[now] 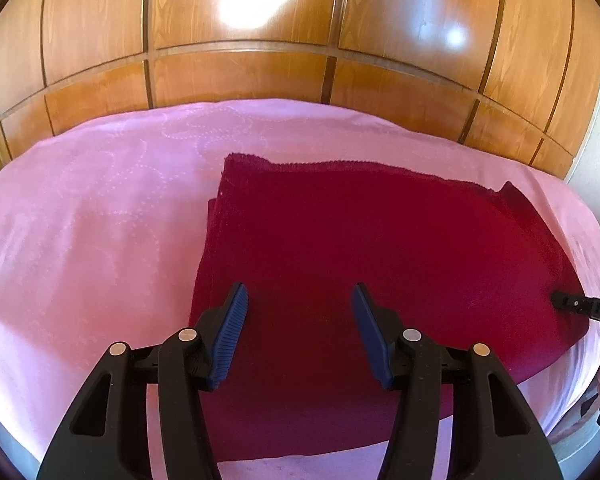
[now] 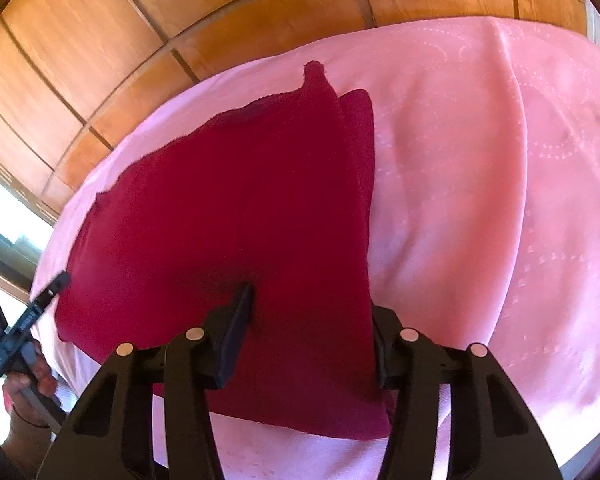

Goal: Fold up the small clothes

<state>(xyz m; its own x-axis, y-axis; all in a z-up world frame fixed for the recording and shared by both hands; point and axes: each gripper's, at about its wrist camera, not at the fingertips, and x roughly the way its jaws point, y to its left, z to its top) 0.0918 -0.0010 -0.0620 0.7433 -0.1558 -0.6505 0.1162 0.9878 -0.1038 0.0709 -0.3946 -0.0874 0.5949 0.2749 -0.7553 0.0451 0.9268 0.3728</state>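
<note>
A dark red cloth (image 1: pixel 380 264) lies folded on the pink bedspread (image 1: pixel 100 220). My left gripper (image 1: pixel 300 300) is open and hovers over the cloth's near left part, with nothing between its fingers. The right gripper's tip (image 1: pixel 568 304) shows at the cloth's right edge. In the right wrist view the same cloth (image 2: pixel 228 208) lies under my right gripper (image 2: pixel 312 312). Its jaws stand apart, the left finger (image 2: pixel 240 316) on top of the cloth. The right finger is hidden under the cloth's right edge. The left gripper (image 2: pixel 48 292) shows at the cloth's left corner.
A wooden panelled wardrobe (image 1: pixel 260 40) stands right behind the bed. A window (image 2: pixel 4 216) is at the far left of the right wrist view. The pink bedspread (image 2: pixel 480 200) stretches wide to the right of the cloth.
</note>
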